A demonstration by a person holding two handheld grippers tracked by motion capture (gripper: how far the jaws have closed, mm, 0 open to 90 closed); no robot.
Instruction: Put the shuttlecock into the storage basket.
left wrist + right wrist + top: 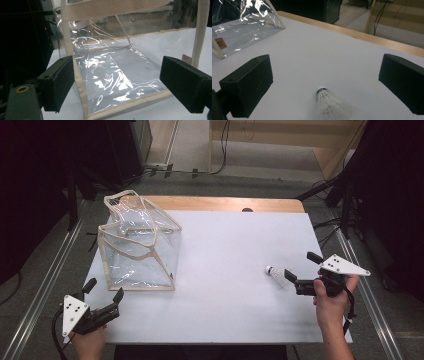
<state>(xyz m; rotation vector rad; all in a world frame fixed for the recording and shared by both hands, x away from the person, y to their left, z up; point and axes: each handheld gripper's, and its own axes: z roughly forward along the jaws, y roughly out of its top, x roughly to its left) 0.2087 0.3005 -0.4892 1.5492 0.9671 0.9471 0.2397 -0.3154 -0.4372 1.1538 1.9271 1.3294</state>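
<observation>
White feathered shuttlecock with a blue band round its cork (pixel 275 273) lies on its side on the white table top (pixel 230 270), at about four o'clock of the table, cork toward nine o'clock. Right gripper (pixel 303 271) sits just beside it, jaws spread wide with the skirt between them, untouched. Left gripper (pixel 104 295), at seven o'clock, is likewise released, jaws apart before the near lower edge of the clear plastic tote bag with beige webbing trim (pixel 137 245).
</observation>
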